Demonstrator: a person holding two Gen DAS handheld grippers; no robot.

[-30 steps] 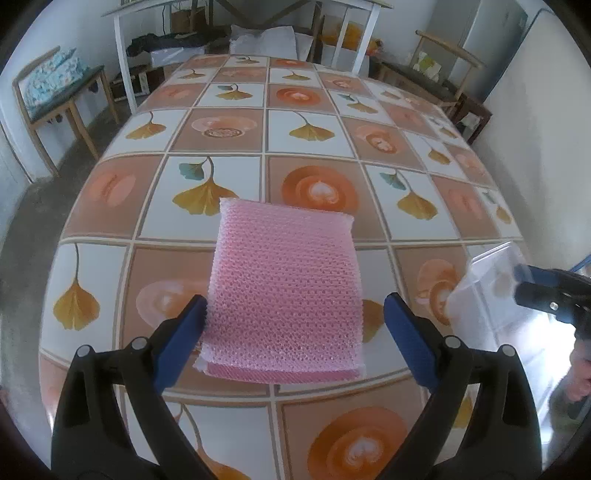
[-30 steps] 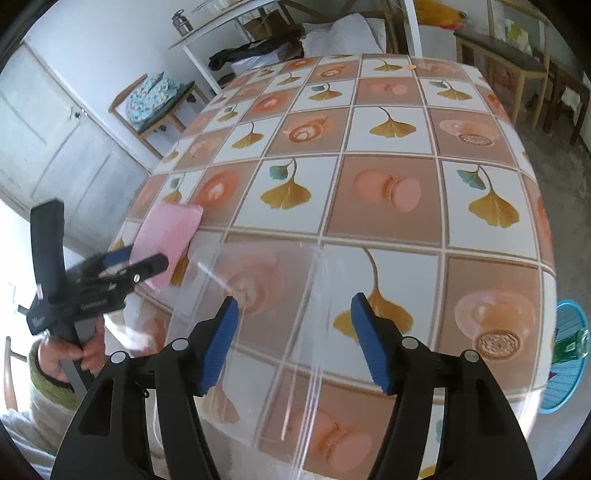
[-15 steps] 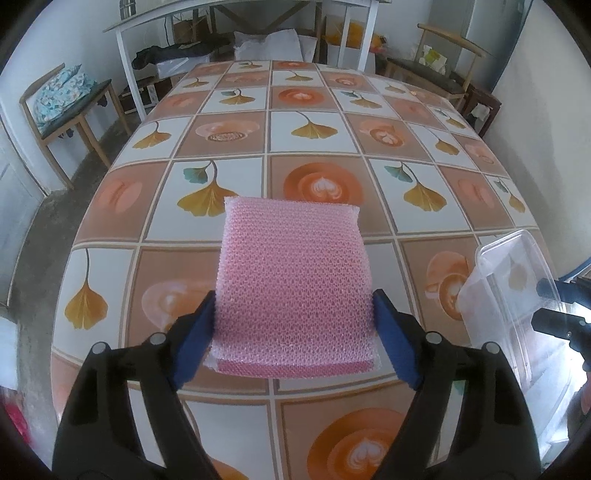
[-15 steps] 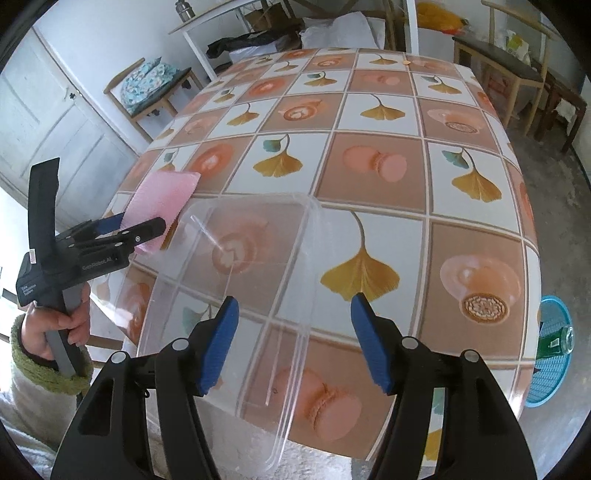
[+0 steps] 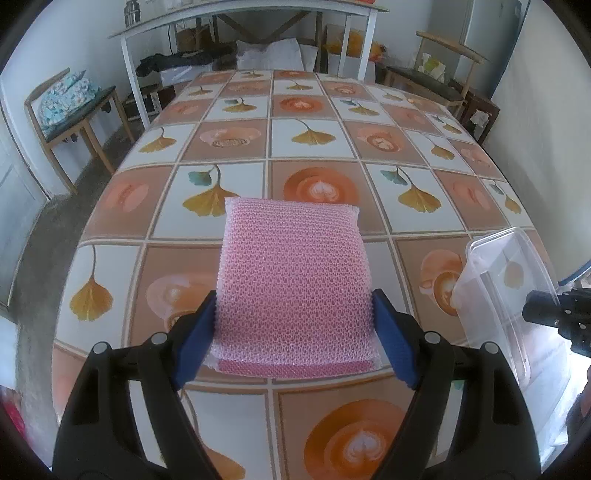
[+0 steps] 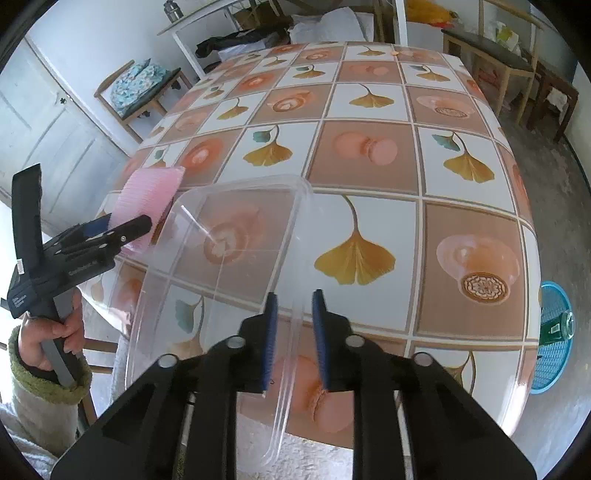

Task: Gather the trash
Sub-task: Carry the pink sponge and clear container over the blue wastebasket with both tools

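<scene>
A pink mesh sponge pack (image 5: 291, 280) lies on the tiled tablecloth (image 5: 310, 136). My left gripper (image 5: 293, 299) is shut on its near end, a blue pad pressing each side. In the right wrist view the same pack (image 6: 147, 192) shows past the left gripper (image 6: 122, 225), held by a hand in a green cuff (image 6: 48, 332). A clear plastic container (image 6: 229, 206) tilts over the table's near edge. My right gripper (image 6: 294, 299) is closing on its rim, which runs between the two pads. From the left wrist view the container (image 5: 495, 266) and the right gripper (image 5: 543, 314) sit at the right edge.
A blue basket (image 6: 554, 343) with a green bottle (image 6: 554, 326) stands on the floor right of the table. A wooden chair (image 5: 70, 110) with a cushion is at the left, a bench (image 5: 436, 81) at the back right, a white table (image 5: 236, 18) behind.
The left jaws closed from wide apart onto the pink pack's sides. The right jaws went from wide open to narrow around the container's rim.
</scene>
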